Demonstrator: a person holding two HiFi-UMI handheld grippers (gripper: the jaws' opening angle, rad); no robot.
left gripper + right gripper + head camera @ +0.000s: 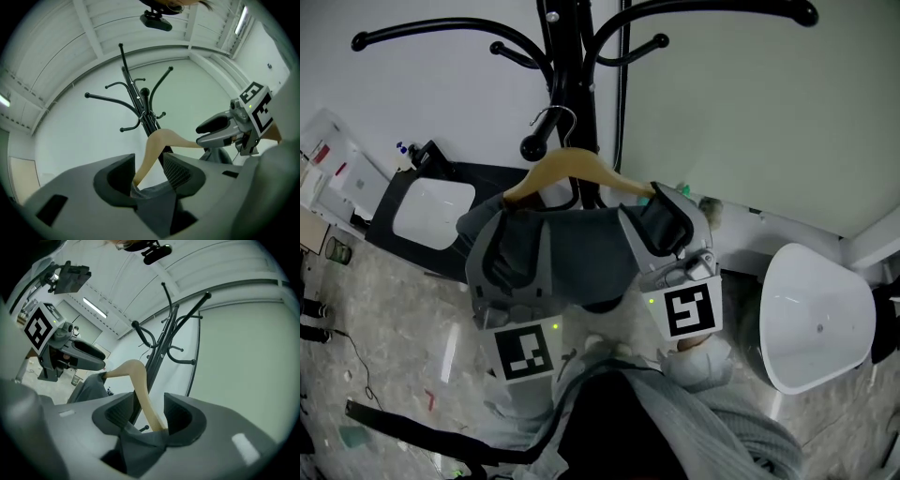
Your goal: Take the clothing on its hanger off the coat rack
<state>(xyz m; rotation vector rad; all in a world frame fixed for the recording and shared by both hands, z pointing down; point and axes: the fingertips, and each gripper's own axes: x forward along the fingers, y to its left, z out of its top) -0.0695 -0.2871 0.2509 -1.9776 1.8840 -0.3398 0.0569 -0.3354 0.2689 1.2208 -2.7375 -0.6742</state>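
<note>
Straddling the wooden hanger (pixel 572 167) with both tools: I'm running left tool (pixel 147 171) and right tool (pixel 150 411) wide, unclamped, grey clothing (pixel 586 253) draping beside the coat rack (pixel 567 56).

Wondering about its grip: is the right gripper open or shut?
Open: the right gripper has the wooden hanger between its jaws, gaps either side.

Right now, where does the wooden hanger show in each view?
Head view: the wooden hanger sits at centre, just above both grippers.
Left gripper view: the hanger is at lower centre, arching up and to the right.
Right gripper view: the hanger is at lower centre, arching up and to the left.
Shared landmark: the black coat rack, right behind the hanger in every view.
</note>
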